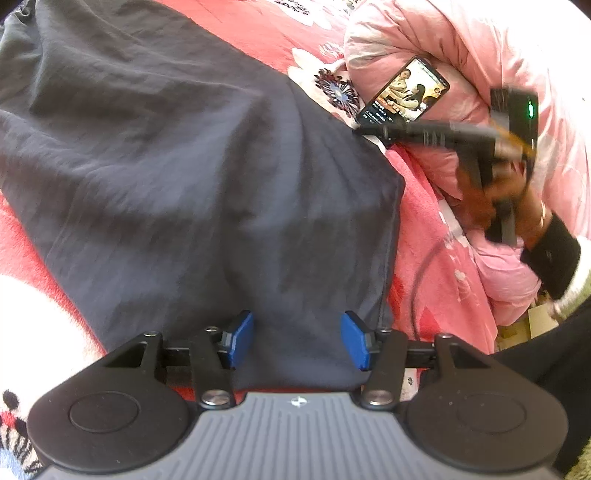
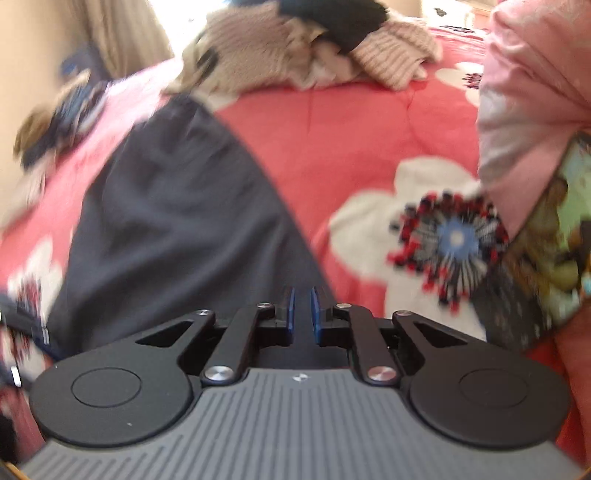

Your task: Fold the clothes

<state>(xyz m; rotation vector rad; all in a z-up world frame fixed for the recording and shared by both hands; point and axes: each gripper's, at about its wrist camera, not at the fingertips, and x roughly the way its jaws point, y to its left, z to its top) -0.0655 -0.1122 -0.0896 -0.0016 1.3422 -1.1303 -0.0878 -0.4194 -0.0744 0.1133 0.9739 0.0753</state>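
A dark navy garment (image 1: 192, 177) lies spread over a red flowered bedspread (image 1: 236, 22). My left gripper (image 1: 297, 341) is open, its blue pads either side of the garment's near hem, above the cloth. My right gripper (image 2: 303, 314) is nearly shut, with dark cloth showing in the narrow gap between its blue pads, at the near edge of the same garment (image 2: 177, 229). In the left wrist view the right gripper (image 1: 365, 129) reaches to the garment's right corner, held by a hand (image 1: 495, 192). The right wrist view is blurred by motion.
A phone (image 1: 406, 92) with a lit screen leans against a bunched pink quilt (image 1: 480, 48) at the right. A pile of knitted and dark clothes (image 2: 306, 44) lies at the far end of the bed. A black cable (image 1: 417, 273) runs beside the garment's right edge.
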